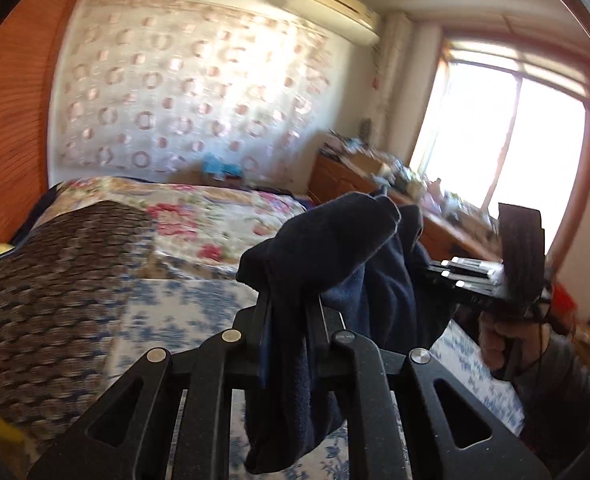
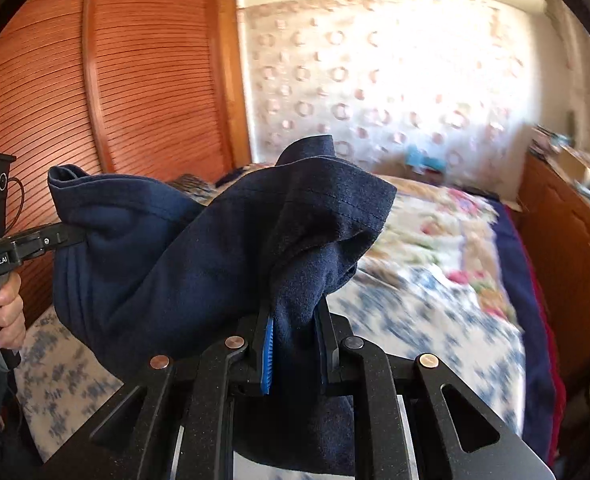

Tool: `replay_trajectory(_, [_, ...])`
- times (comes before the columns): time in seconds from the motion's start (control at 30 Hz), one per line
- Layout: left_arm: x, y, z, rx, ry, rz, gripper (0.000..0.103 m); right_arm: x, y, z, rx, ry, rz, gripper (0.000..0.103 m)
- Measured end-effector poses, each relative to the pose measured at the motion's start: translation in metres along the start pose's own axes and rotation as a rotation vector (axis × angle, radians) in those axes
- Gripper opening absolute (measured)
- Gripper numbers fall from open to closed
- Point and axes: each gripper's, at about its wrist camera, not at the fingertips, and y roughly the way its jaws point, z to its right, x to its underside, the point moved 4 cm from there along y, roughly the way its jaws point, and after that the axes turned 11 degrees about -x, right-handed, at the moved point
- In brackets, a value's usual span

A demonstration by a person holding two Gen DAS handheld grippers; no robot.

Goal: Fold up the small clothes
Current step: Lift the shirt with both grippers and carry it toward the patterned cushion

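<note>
Pinching a dark navy garment between its two black fingers, the left gripper has its jaws clamped narrow on a bunched fold, and the cloth spills both up over the fingertips and down past the linkage toward 6 o'clock. The right gripper grips the same garment in the same way, jaws nearly together on a thick wad, a blue ribbed pad showing on one finger. The fabric looks soft and matte, with a stitched hem running along its upper edge and a rolled edge at 9 o'clock in the right view, where the other tool meets it. It hangs in the air, stretched loosely between the two tools above the bed. Below lies a blue-and-white flowered cover, with a brown woven blanket at 9 o'clock in the left view. Farther off stand a slatted wooden wardrobe, a ring-patterned wall, a cluttered wooden dresser and a bright window at 2 o'clock.
</note>
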Motion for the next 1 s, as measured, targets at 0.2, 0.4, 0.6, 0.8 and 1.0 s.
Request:
replay_trajectory(0.2, [-0.015,-0.022,-0.049,-0.089,-0.068,0.079,0.015,-0.052,0.057,-0.024,-0.083,-0.086,0.006,0.016])
replay_trajectory(0.4, [-0.024,-0.029,-0.089,-0.193,-0.097,0.138,0.015,-0.099,0.122,-0.031,-0.142,-0.187,0.01,0.016])
replay_trajectory(0.6, [-0.018,-0.031,-0.134,-0.22,-0.209,0.149,0.015,-0.14,0.193,-0.052,-0.205,-0.294,-0.006,0.016])
replay_trajectory(0.8, [0.003,-0.033,-0.164,-0.254,-0.285,0.115,0.015,-0.163,0.261,-0.071,-0.248,-0.382,-0.047,0.016])
replay_trajectory(1.0, [0.03,-0.037,-0.188,-0.324,-0.328,0.073,0.015,-0.169,0.326,-0.089,-0.277,-0.457,-0.112,0.016])
